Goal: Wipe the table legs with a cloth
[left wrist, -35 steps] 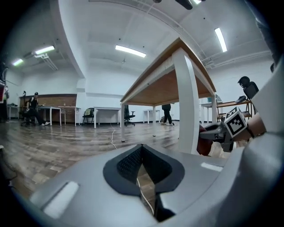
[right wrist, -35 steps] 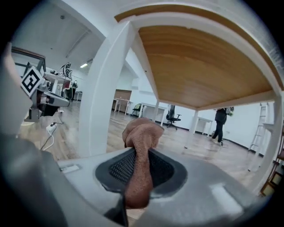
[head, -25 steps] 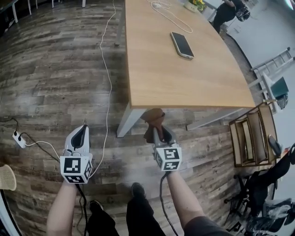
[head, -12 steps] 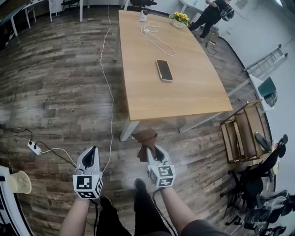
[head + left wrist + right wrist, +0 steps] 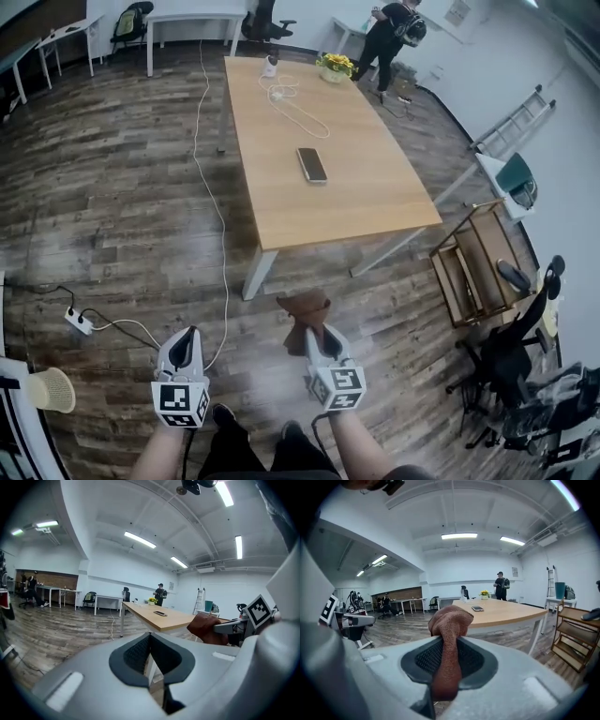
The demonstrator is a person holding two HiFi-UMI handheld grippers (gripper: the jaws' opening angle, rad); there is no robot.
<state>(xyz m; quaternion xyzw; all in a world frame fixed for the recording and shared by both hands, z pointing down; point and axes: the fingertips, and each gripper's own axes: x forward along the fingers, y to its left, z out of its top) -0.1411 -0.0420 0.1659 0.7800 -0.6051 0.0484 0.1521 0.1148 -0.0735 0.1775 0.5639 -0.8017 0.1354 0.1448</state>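
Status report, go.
Right gripper shut on brown cloth. Left gripper shut, empty. Table leg ahead, untouched. White cable on floor beside it.

The lower end of the brown cloth point(image 5: 449, 634) disappears between the jaws of the right gripper point(image 5: 450, 665). Both forearms point(image 5: 354, 452) run off the head view's lower edge. The white item point(image 5: 270, 67) at the far end of the table point(image 5: 375, 192) is too small to identify.

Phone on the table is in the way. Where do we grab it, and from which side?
Grip the phone across its two long edges, near the middle, coming straight down from above. It lies flat and thin on the table, so only those narrow edges offer purchase. Probably use the left tongs, which hold nothing; the right tongs are shut on the cloth.
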